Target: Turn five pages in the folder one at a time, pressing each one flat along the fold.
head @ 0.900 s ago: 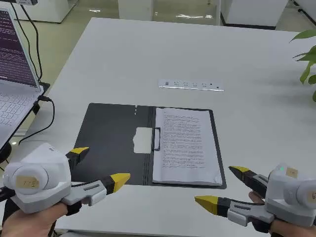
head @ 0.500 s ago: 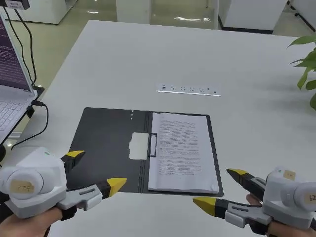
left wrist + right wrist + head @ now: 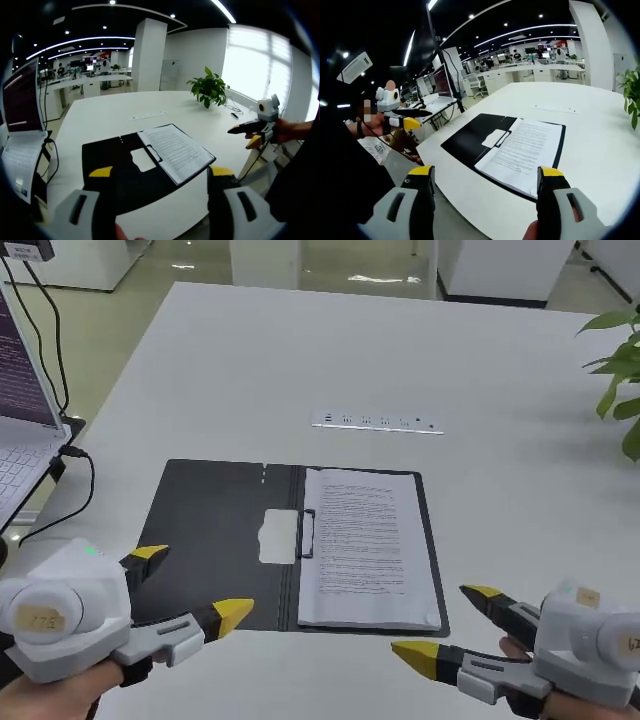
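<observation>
**Inspector:** Location of the folder?

**Examiner:** Found the folder [image 3: 215, 530] lying open and flat on the white table [image 3: 300, 350], toward the front edge. Noted a stack of printed pages [image 3: 362, 540] on the right half, with a clip [image 3: 305, 533] at the spine. Noted the left cover bare except for a white slip [image 3: 278, 536].

**Inspector:** State of the claws?

**Examiner:** Recorded the left claw [image 3: 192, 583] released, jaws spread wide, nothing held, near the folder's near left corner. Recorded the right claw [image 3: 448, 621] likewise released and empty, close to the near right corner of the pages. Observed no contact with paper by either.

**Inspector:** Handling?

**Examiner:** Judged the top sheet light, thin and limp. Judged it likely to buckle or tear under a hard pinch, and apt to drag a second sheet along. Advised taking one sheet only, at the free right edge or near right corner, then lifting gently and carrying it across to the left cover. Judged the cover stiff enough to bear a press along the fold beside the clip.

**Inspector:** Progress?

**Examiner:** Counted no page turned yet, going by the bare left cover.
</observation>
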